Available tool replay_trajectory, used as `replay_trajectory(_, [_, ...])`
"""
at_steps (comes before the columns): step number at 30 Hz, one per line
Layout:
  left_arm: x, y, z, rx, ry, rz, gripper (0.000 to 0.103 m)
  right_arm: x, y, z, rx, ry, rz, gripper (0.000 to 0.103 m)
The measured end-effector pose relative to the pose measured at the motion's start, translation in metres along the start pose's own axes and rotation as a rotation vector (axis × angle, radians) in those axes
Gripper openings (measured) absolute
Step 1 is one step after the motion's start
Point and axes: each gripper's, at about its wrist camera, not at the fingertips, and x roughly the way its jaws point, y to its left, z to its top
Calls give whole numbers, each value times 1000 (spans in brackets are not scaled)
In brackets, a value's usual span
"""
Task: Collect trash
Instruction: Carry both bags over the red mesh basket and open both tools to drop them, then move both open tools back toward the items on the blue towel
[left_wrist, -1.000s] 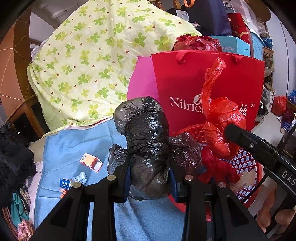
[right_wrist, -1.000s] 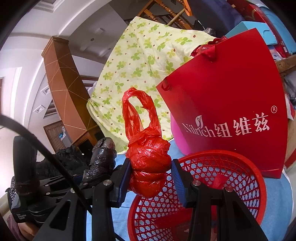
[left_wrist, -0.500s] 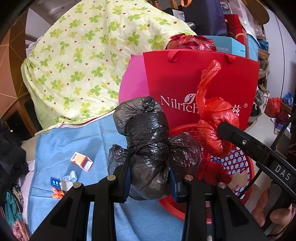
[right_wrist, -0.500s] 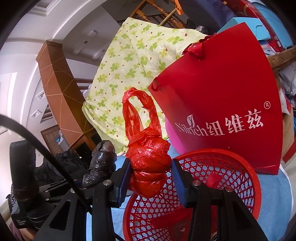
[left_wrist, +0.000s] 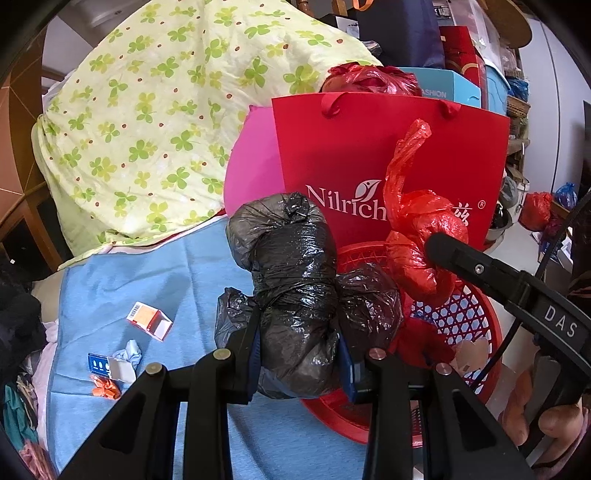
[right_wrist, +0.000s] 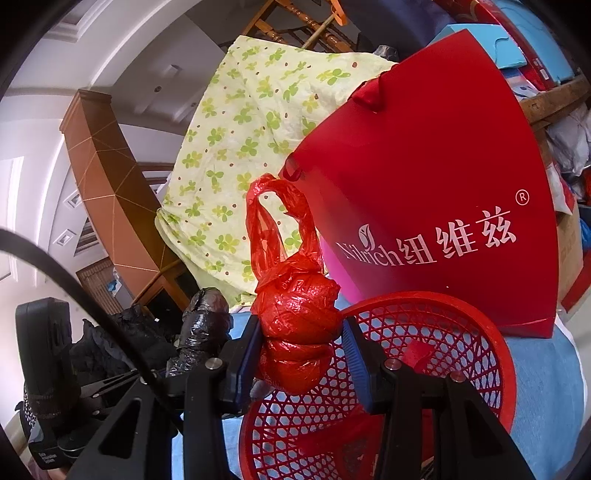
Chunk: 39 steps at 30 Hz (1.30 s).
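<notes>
My left gripper (left_wrist: 301, 352) is shut on a knotted black trash bag (left_wrist: 295, 291) and holds it above the near rim of a red mesh basket (left_wrist: 476, 325). My right gripper (right_wrist: 299, 354) is shut on a knotted red trash bag (right_wrist: 295, 325) held over the same basket (right_wrist: 424, 332); the red bag also shows in the left wrist view (left_wrist: 417, 240). Small trash lies on the blue cloth (left_wrist: 140, 280): an orange-white carton (left_wrist: 149, 319), a blue-white box (left_wrist: 107, 367), crumpled paper (left_wrist: 129, 352) and an orange scrap (left_wrist: 105, 389).
A red paper shopping bag (left_wrist: 388, 155) stands behind the basket, with a pink round object (left_wrist: 255, 173) beside it. A green-clover quilt (left_wrist: 177, 96) is piled at the back left. Boxes and clutter stack up behind. Dark clothes (left_wrist: 14, 325) lie at the left edge.
Both grippers have kept their bags. The left view has shifted slightly right and closer to the basket; the right gripper has risen a little over the basket.
</notes>
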Motion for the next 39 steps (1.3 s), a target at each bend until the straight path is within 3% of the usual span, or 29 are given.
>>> replay_trajectory(6, [5,1,2,-2,8,-16,38,1,-6,2,37,7,-8,51])
replay_trajectory(11, [6,0,1,9,3,-34,53,0,-13,3,60,5,-10,55])
replay_trajectory(20, [5,8,-8,2,-9,-31,55,-1,-18,4,73,-12,-21,55])
replay_trajectory(28, [11,58,-49,-57,66,94,55,10,-5,3,72,-12,33,55])
replay_trajectory(37, [0,150,-125,-188,202,293,55,37,60,-16,-130,12,132,55])
replay_trajectory(39, [-5,170,-140,-230,217,331,55,48,77,-25,-168,43,163,60])
